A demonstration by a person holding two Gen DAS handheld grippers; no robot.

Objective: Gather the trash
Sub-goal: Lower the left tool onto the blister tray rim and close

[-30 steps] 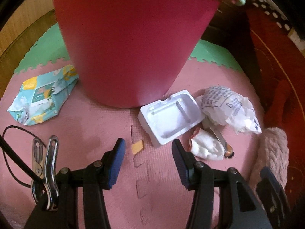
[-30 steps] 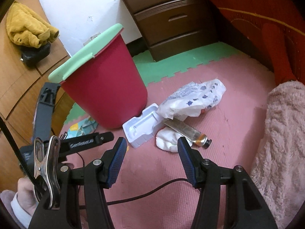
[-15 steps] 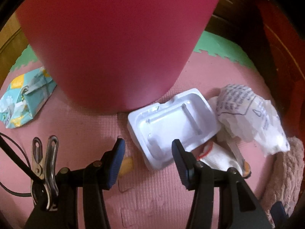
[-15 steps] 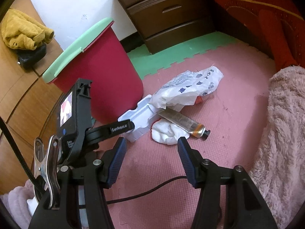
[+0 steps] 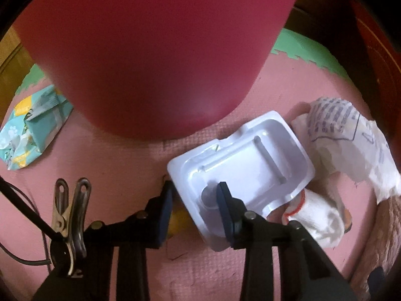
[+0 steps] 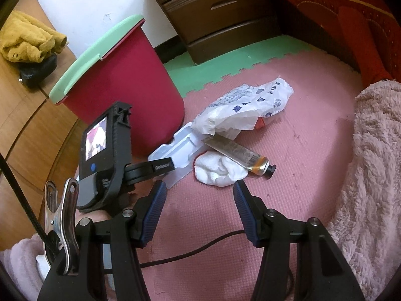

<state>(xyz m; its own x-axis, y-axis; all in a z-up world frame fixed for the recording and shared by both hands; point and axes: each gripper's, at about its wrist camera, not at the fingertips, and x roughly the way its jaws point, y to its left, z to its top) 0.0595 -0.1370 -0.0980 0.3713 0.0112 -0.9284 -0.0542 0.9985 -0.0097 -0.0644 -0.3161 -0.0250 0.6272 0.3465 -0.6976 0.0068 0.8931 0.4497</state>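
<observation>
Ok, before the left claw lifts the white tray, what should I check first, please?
1. White tray corner inside the left claw: ok; its jaws have just been closing around it.
2. Grip firm on the tray: cannot tell.
3. Red bin open for dropping: not ok; the green lid covers it.
4. Right claw free: ok, open and empty.
5. Printed bag clear of the tray: cannot tell; it seems to overlap the far end.

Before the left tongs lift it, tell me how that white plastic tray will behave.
The white plastic tray looks like thin moulded packaging, so probably very light and somewhat springy; its corner may flex between the left tongs, which have just been closing around it. Its glossy surface could slip. The far end lies against the crumpled plastic bag, which it may nudge.
</observation>
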